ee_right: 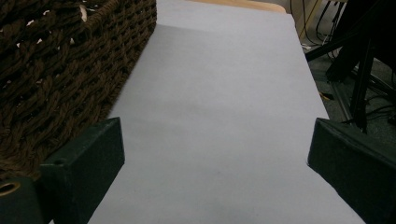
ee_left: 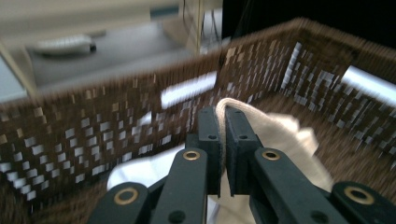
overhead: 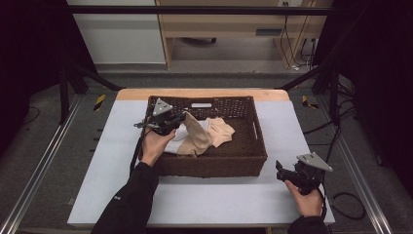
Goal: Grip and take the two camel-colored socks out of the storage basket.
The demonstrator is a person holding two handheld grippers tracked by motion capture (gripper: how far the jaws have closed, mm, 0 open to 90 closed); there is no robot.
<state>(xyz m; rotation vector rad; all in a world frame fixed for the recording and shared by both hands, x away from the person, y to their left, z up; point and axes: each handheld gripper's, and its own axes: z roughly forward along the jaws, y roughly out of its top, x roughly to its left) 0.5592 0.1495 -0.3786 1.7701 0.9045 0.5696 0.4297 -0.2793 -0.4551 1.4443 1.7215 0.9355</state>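
**First garment gripped, lift out of the basket barely begun**

On the grey-topped bench (overhead: 219, 195), the brown wicker basket (overhead: 246, 163) sits toward the far middle, and the small pile of laundry is inside it. You have your left tool (overhead: 181, 118) reaching in over the basket's left rim, its jaws closed tight on a fold of the beige cloth (overhead: 195, 136). The left gripper view shows that fold (ee_left: 223, 135) pinched between the two black pads, with the rest of the cloth hanging down to the right against the woven wall. A peak of beige fabric stands up from the pile at the tool, so the piece looks partly raised, yet most of it lies on the heap, over a white cloth (overhead: 174, 144) and beside a second, paler beige piece (overhead: 221, 129).

Your right tool (overhead: 282, 171) rests well apart on the bare bench, near the basket's front right corner. Its jaws stand wide with nothing between them, as the right gripper view confirms: grey surface (ee_right: 224, 116) ahead, the basket's wall (ee_right: 70, 60) to one side.

By the look of it, the grasp is made and little else. The beige cloth has yet to clear the rim, nothing lies outside the basket, and the other pieces wait untouched.
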